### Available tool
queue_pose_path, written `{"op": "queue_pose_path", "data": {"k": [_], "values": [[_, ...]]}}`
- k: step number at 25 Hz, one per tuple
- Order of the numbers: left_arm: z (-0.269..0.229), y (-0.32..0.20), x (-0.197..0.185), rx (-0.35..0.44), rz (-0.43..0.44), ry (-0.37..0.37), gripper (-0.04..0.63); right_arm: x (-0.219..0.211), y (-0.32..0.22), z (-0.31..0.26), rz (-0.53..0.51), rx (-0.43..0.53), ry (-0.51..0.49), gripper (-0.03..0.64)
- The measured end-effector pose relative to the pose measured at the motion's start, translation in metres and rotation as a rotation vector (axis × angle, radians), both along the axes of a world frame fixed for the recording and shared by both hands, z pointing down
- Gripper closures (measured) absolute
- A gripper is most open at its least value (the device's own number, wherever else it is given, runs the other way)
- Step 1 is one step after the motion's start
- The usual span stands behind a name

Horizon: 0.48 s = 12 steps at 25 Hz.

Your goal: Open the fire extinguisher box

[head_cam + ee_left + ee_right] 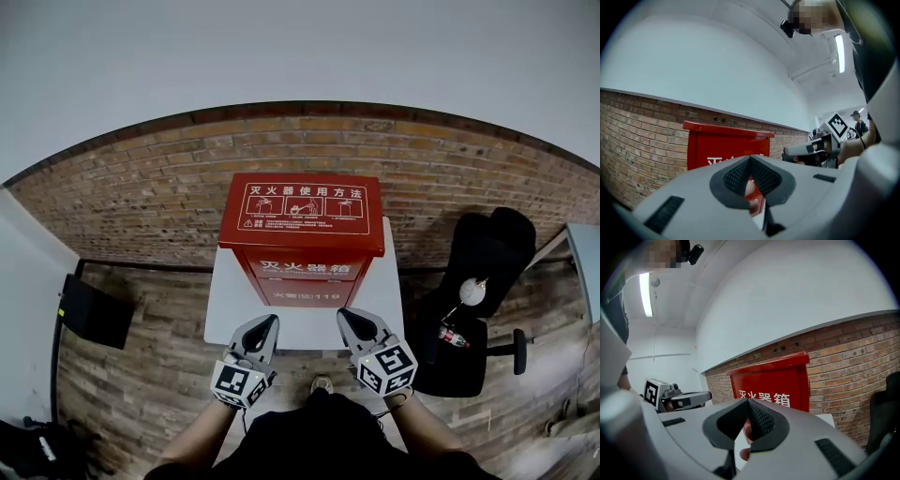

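Behind everything in the head view runs a brick wall (141, 197), with a white table (234, 305) pushed up to it. The fire extinguisher box (302, 246) stands on that table, and its lid (302, 208) looks closed. The box lies straight ahead of the person, its long front edge running left to right. The left gripper (270, 323) and right gripper (345, 315) point at its lower front corners, near it but apart, neither clearly nearer. In the left gripper view the pads (761, 176) meet with nothing held. The box (717, 150) rises ahead and slightly left, and the right gripper (806, 150) shows off to the side. In the right gripper view that gripper (747, 401) is likewise closed and empty. The box (780, 380) stands ahead and a little right, and its lid's overhanging lip sits above the jaw line. Opening it likely means going forward and up to that lip, which either hand could reach.
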<state>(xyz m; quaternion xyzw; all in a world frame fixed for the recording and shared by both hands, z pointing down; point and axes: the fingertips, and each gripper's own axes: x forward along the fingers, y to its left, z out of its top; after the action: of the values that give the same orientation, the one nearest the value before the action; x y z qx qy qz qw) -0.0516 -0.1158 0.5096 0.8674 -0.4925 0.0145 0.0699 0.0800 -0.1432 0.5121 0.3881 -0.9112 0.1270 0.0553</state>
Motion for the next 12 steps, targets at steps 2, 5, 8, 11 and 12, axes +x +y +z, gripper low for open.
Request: {"op": "queue_pose_path", "data": {"k": [2, 5, 8, 11, 12], "values": [[-0.005, -0.014, 0.003, 0.001, -0.022, -0.003, 0.546, 0.004, -0.015, 0.0, -0.013, -0.007, -0.004, 0.598], [-0.011, -0.028, 0.003, 0.028, -0.045, 0.002, 0.546, 0.007, -0.031, -0.003, -0.03, -0.009, -0.007, 0.597], [-0.016, -0.039, -0.006, 0.047, -0.069, -0.002, 0.546, 0.008, -0.043, -0.01, -0.037, 0.008, 0.009, 0.598], [-0.018, -0.049, -0.019, 0.012, -0.099, -0.028, 0.546, 0.011, -0.049, -0.017, -0.04, 0.029, 0.025, 0.598], [-0.019, -0.053, -0.024, 0.0, -0.109, -0.04, 0.546, 0.013, -0.051, -0.02, -0.037, 0.043, 0.028, 0.598]]}}
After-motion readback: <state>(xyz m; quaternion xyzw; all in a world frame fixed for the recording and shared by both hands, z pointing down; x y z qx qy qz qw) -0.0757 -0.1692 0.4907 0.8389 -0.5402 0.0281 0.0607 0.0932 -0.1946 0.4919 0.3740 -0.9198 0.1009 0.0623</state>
